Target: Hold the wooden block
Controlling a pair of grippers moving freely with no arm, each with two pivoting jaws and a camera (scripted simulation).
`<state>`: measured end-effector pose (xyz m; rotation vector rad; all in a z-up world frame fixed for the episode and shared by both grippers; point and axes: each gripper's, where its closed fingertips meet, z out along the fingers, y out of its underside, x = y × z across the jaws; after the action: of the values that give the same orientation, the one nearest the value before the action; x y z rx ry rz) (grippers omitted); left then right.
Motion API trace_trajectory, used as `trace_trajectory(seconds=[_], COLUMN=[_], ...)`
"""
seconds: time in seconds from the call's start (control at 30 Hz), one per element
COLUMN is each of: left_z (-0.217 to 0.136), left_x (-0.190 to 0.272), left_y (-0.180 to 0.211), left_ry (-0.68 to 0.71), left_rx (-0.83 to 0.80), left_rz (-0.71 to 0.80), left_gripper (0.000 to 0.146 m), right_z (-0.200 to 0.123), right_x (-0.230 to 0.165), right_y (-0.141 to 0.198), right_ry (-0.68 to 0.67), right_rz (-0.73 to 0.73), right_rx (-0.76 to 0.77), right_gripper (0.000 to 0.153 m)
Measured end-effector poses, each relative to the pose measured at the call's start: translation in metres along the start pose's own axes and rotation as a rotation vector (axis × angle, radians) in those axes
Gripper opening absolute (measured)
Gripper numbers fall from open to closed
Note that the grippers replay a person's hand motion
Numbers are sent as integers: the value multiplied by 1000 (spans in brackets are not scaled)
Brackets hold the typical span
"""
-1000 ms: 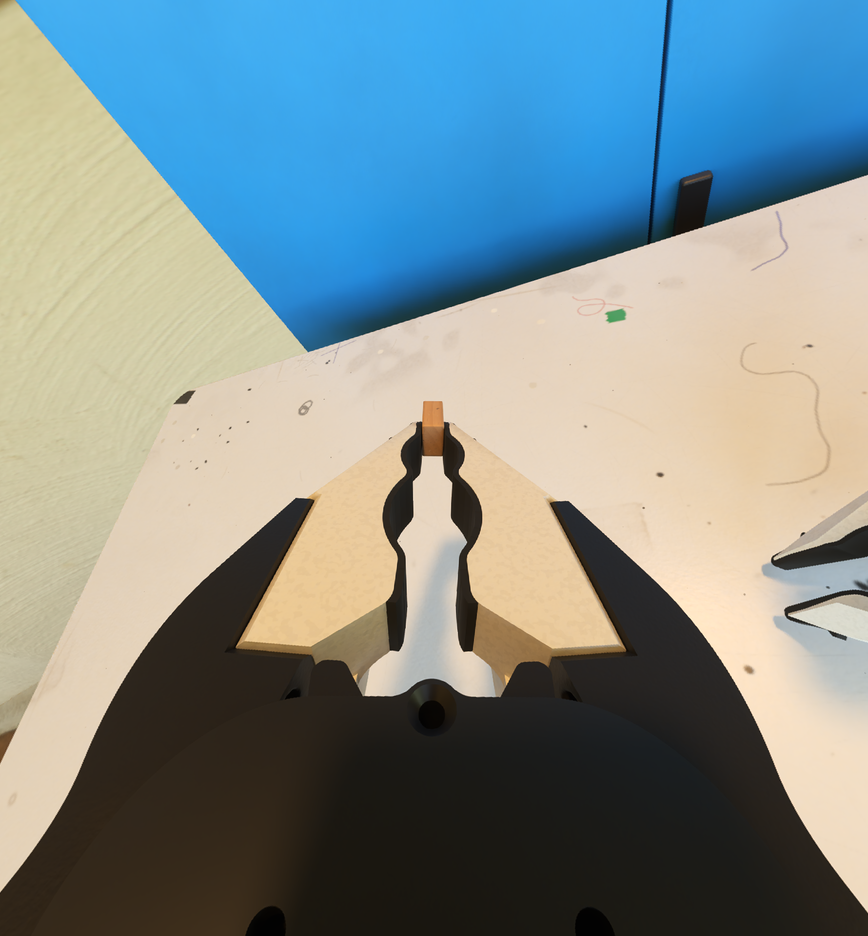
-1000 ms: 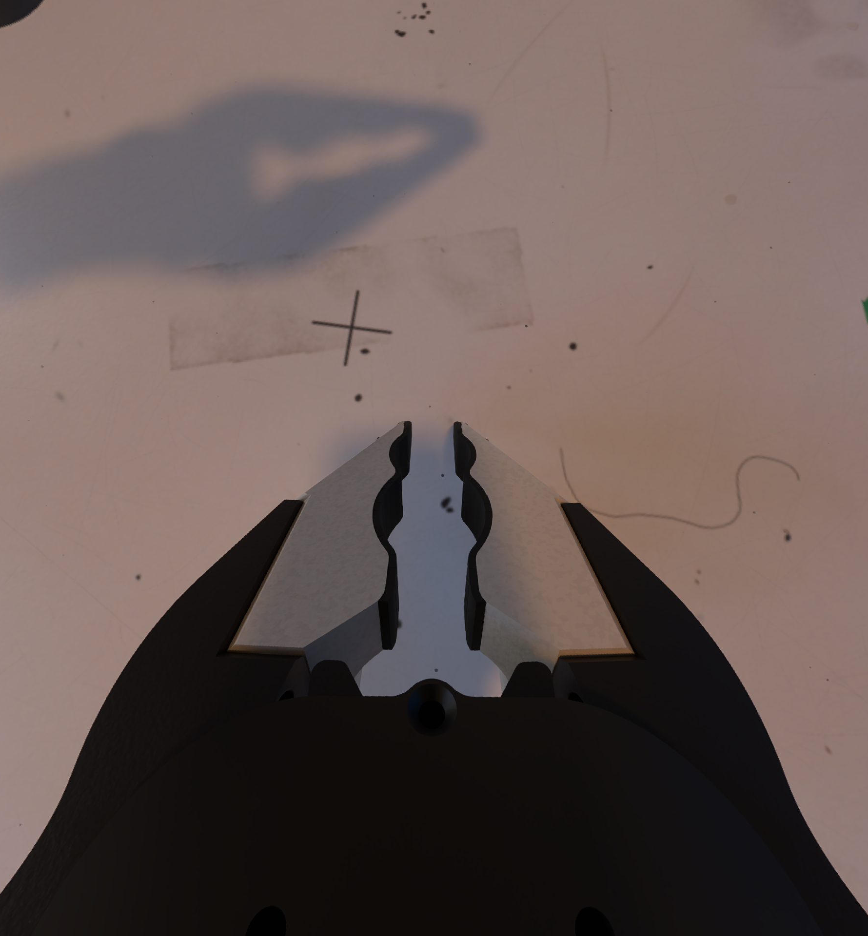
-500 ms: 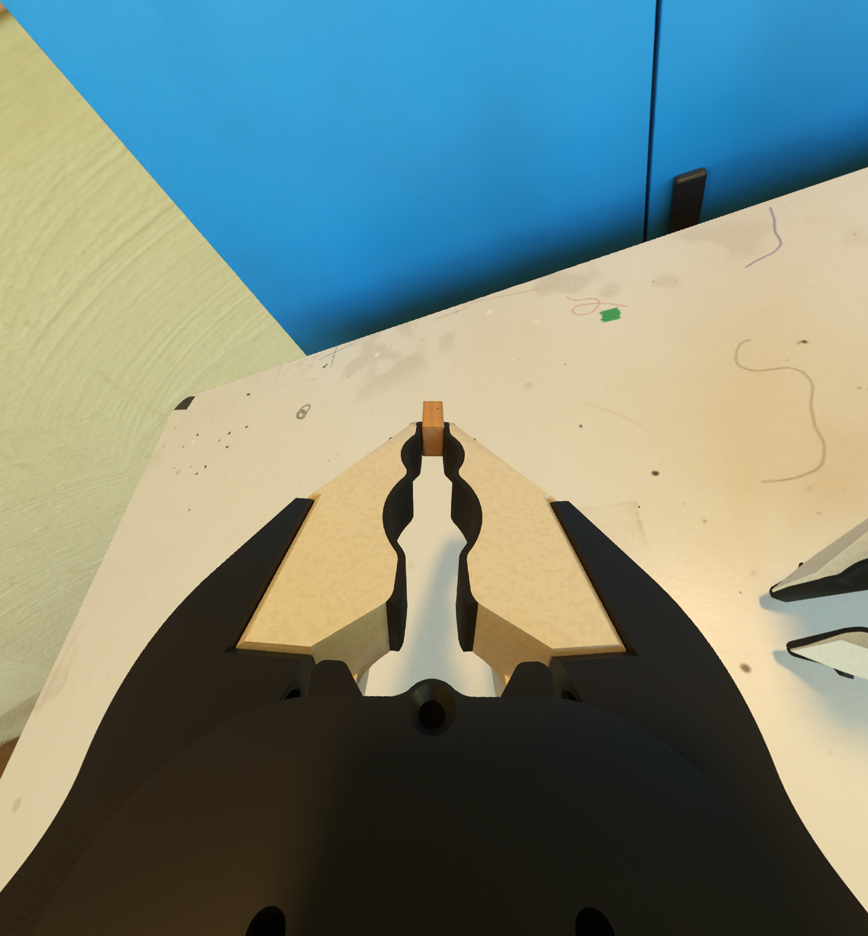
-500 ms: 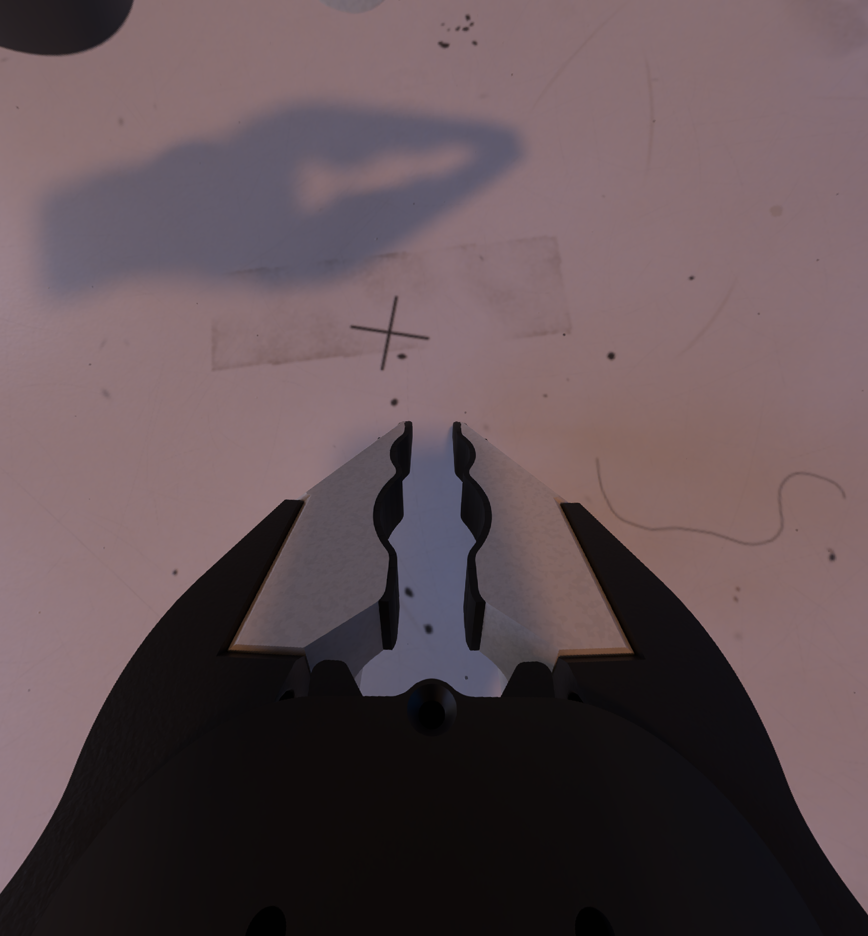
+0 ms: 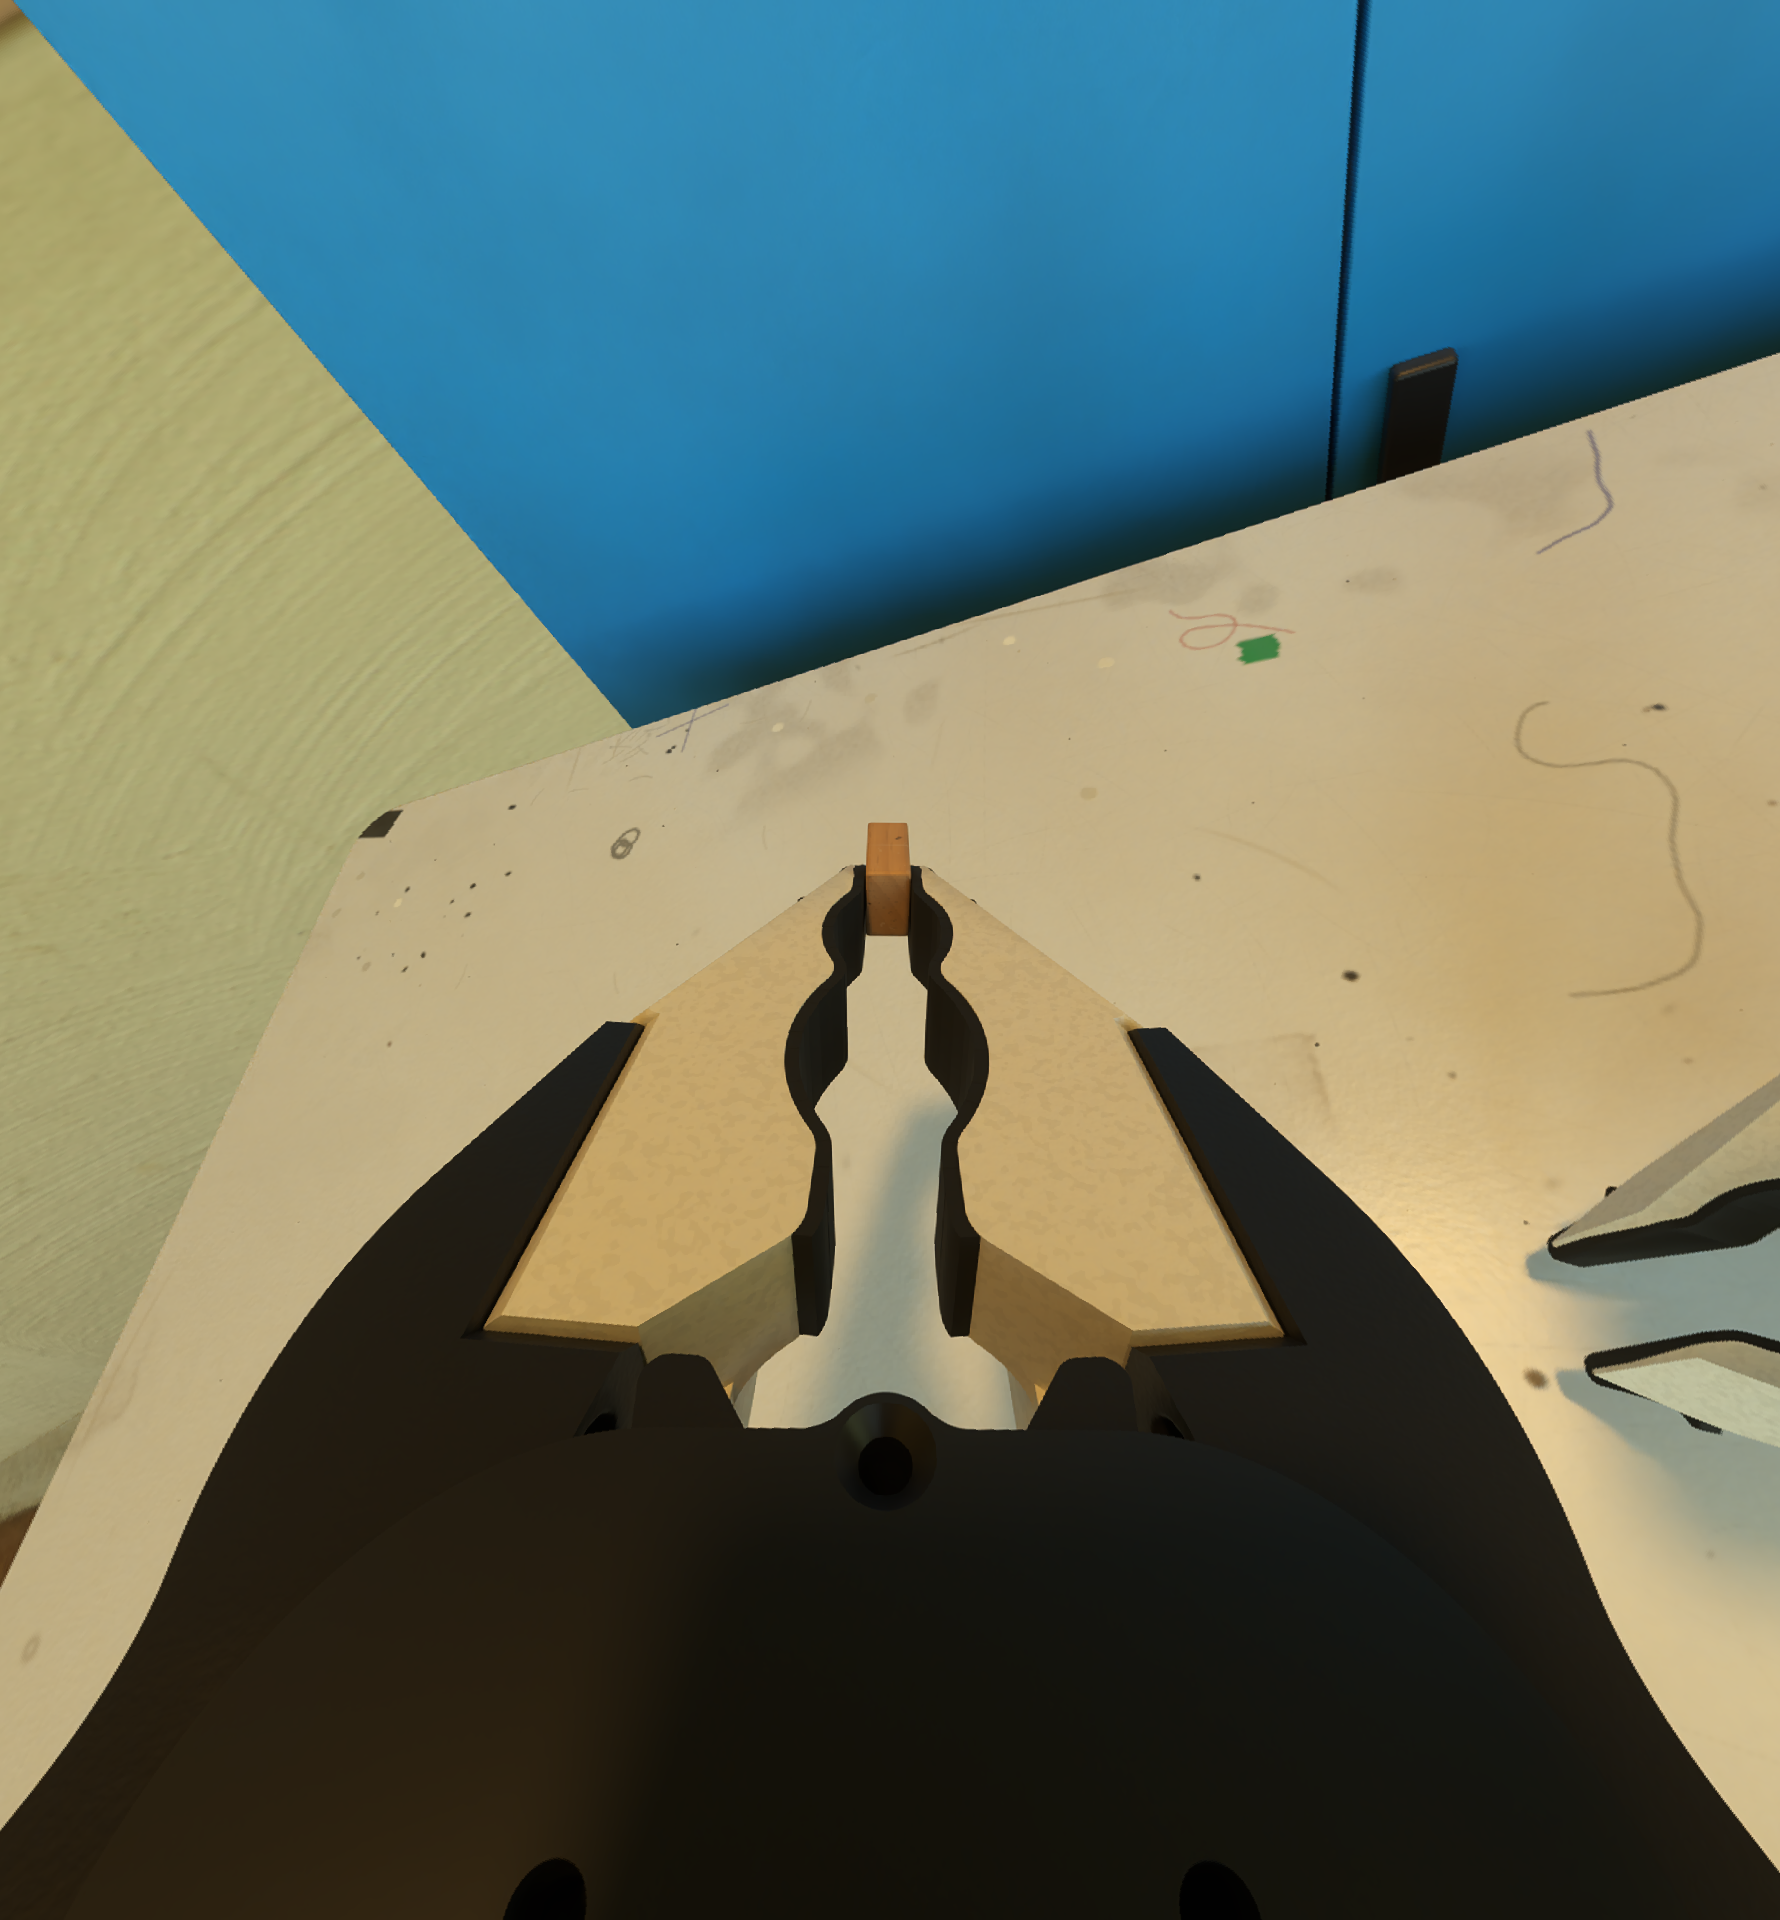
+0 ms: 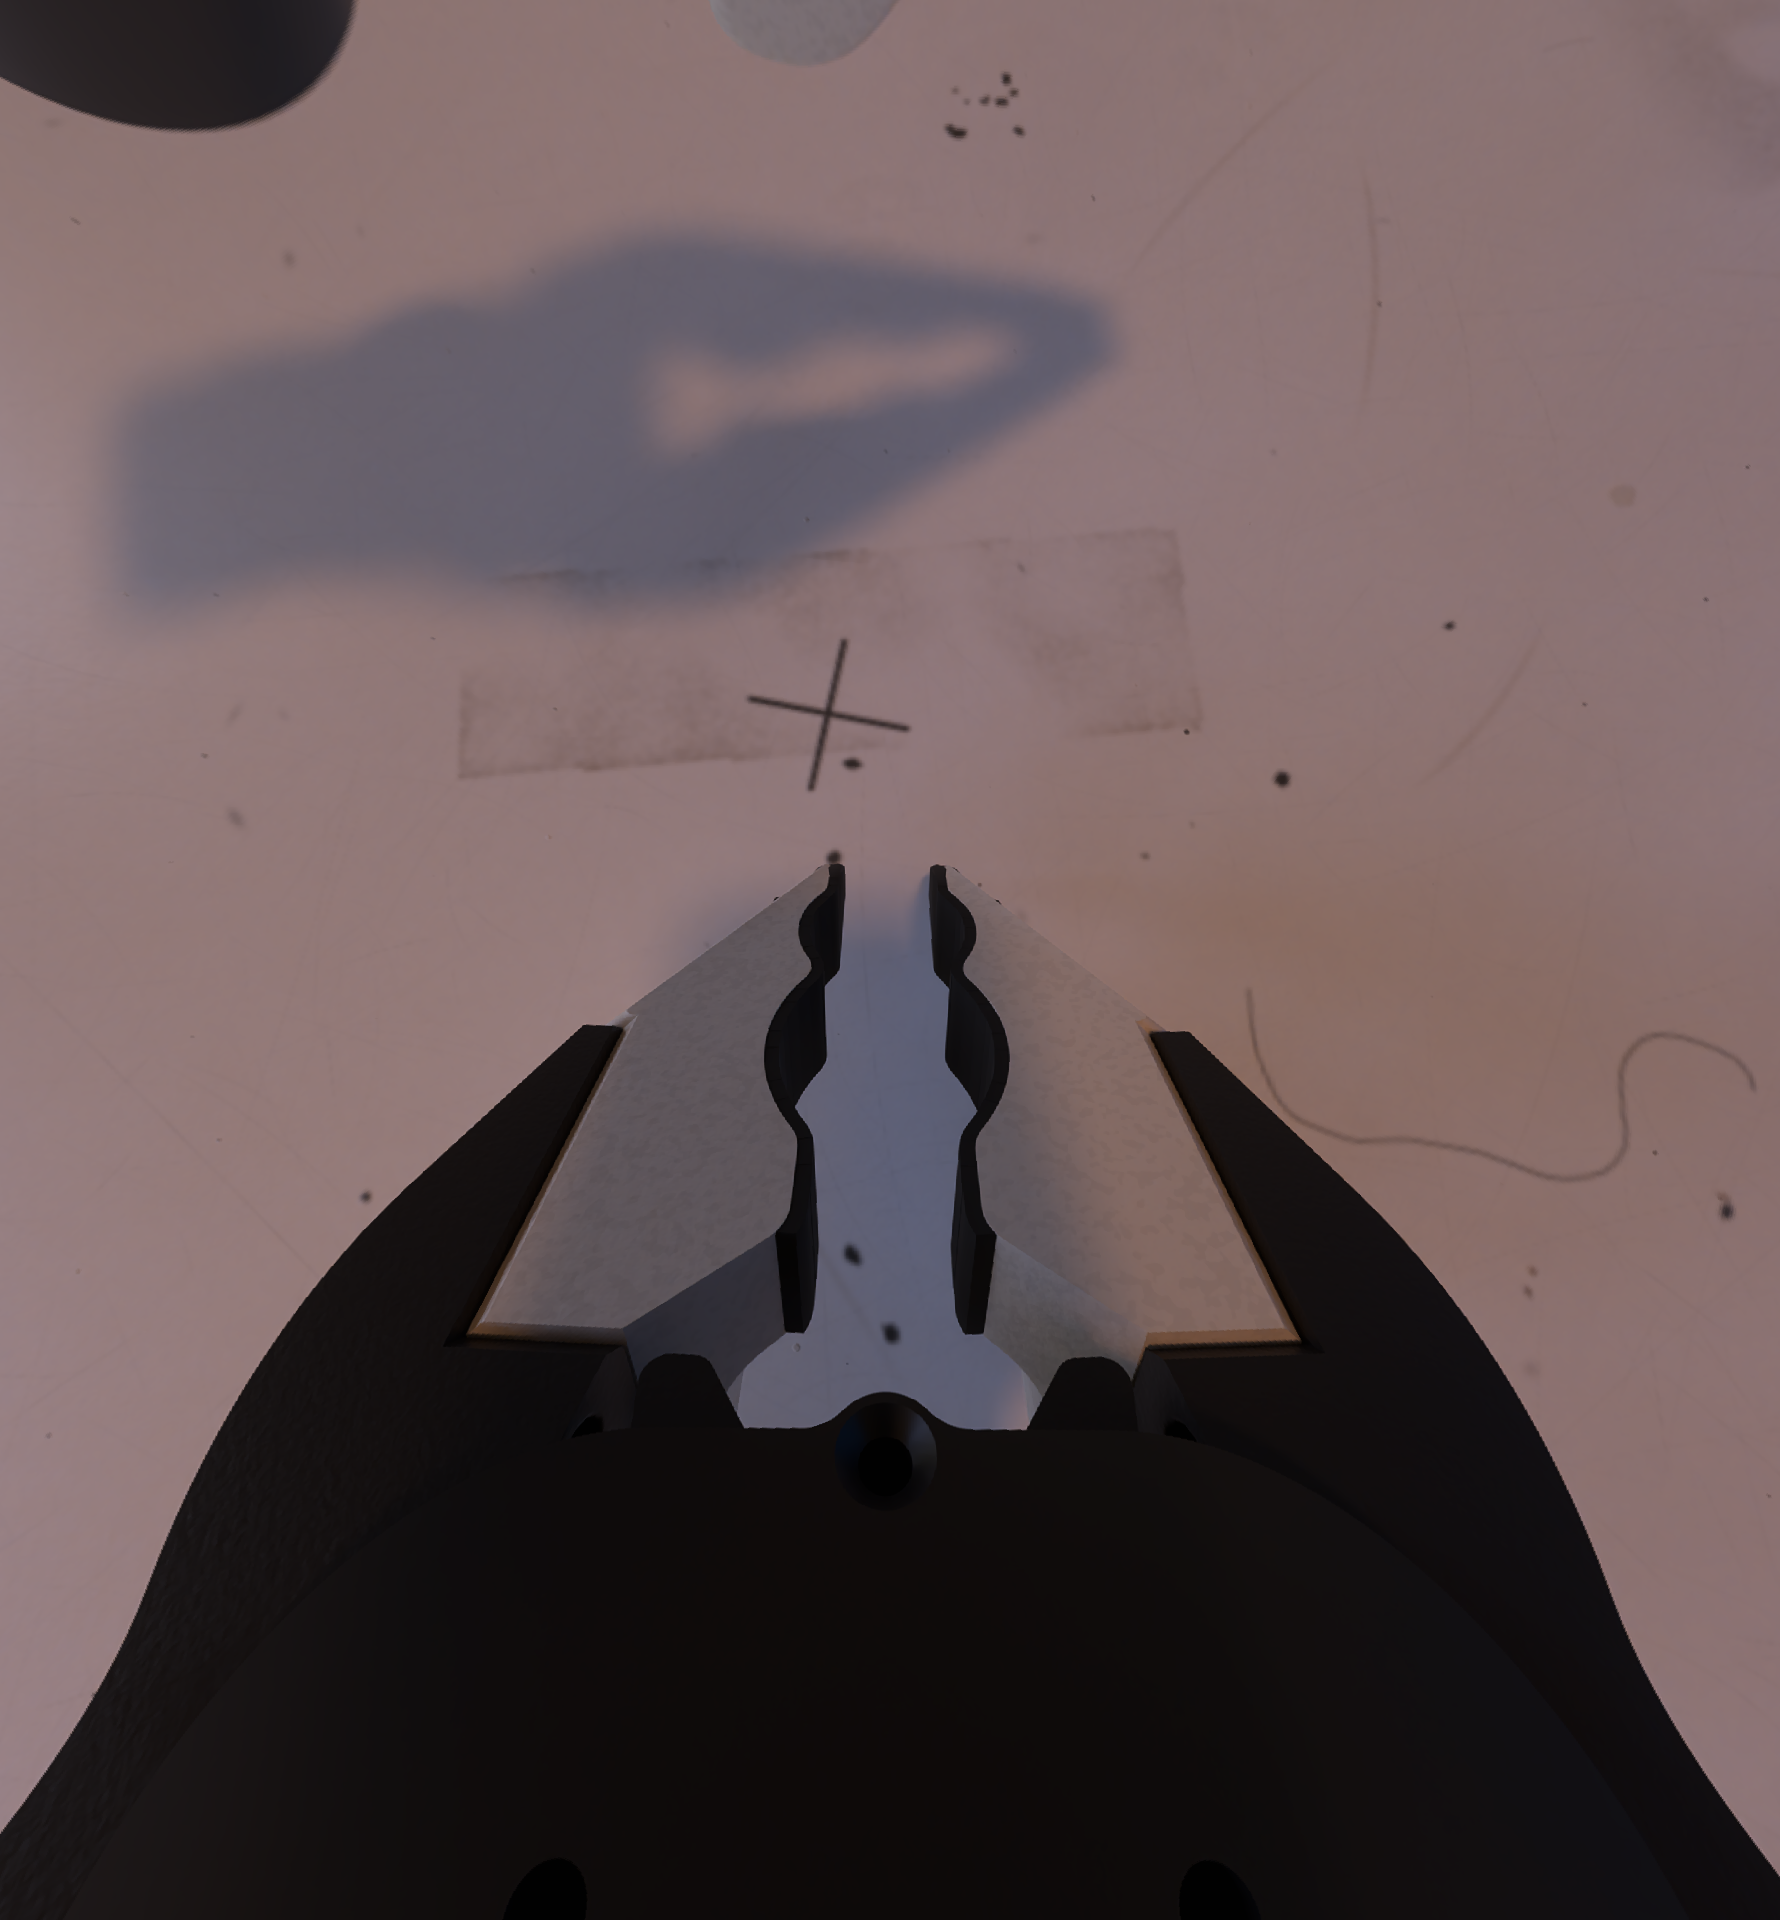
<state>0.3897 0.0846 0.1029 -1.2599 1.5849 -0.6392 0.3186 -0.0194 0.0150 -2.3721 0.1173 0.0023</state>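
Note:
The wooden block is a small orange-brown piece, upright between my left gripper's fingertips. My left gripper is shut on it and holds it above the pale table near the far left corner. My right gripper is empty, its jaws a narrow gap apart, low over the table. It also shows at the right edge of the left wrist view. A dark part of the left gripper shows at the top left of the right wrist view.
A blue cabinet with a black handle stands behind the table. The table's far left corner drops to a greenish floor. A green tape scrap and a drawn cross on clear tape mark the tabletop.
The left gripper keeps the block, almost still. The right gripper has moved left over the table: the marks slid right in its view and the left gripper's dark body has come into the top left.

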Motion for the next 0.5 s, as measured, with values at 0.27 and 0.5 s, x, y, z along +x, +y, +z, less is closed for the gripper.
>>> trace_trajectory(seconds=[0.27, 0.5], left_z=[1, 1], left_x=[2, 3], left_y=[1, 1], left_ry=[5, 6], left_rx=[-2, -2], left_rz=[2, 9], left_gripper=[7, 7], right_z=[-10, -3], right_x=[13, 13], right_y=[0, 4], right_ry=[11, 18], right_rz=[33, 27], right_rx=[19, 7], right_gripper=[16, 14])
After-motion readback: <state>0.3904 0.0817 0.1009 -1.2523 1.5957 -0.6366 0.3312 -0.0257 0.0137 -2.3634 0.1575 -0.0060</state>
